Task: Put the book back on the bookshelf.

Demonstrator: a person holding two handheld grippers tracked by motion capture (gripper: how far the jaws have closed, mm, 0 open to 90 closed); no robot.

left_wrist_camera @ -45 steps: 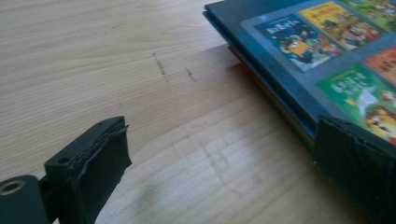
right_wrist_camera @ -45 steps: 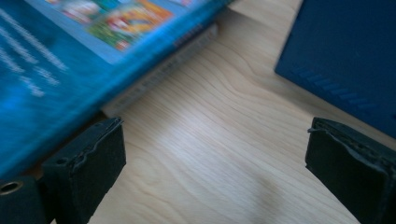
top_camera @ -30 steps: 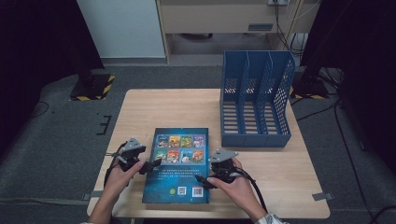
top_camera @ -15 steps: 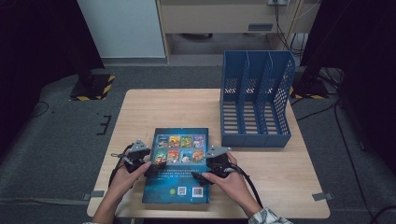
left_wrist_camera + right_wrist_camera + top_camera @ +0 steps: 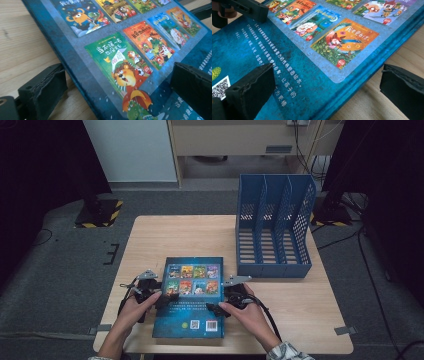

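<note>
A blue picture book (image 5: 192, 295) lies flat on the wooden table (image 5: 165, 235), back cover up, near the front edge. My left gripper (image 5: 159, 296) is at the book's left edge and my right gripper (image 5: 222, 304) at its right edge. In the left gripper view the left gripper (image 5: 117, 92) is open, one jaw beside the book on the wood and the other over the book (image 5: 130, 57). In the right gripper view the right gripper (image 5: 327, 87) is open and straddles the edge of the book (image 5: 307, 60) the same way. The other gripper's jaw reaches in at that view's top left.
A blue three-slot file rack (image 5: 275, 230) stands upright at the table's back right, its open side facing the book. Bare wood lies behind the book and to the right of my right hand. Grey floor surrounds the table.
Both hands have moved inward, so each gripper now has a jaw over the book's cover. The book has not shifted.
</note>
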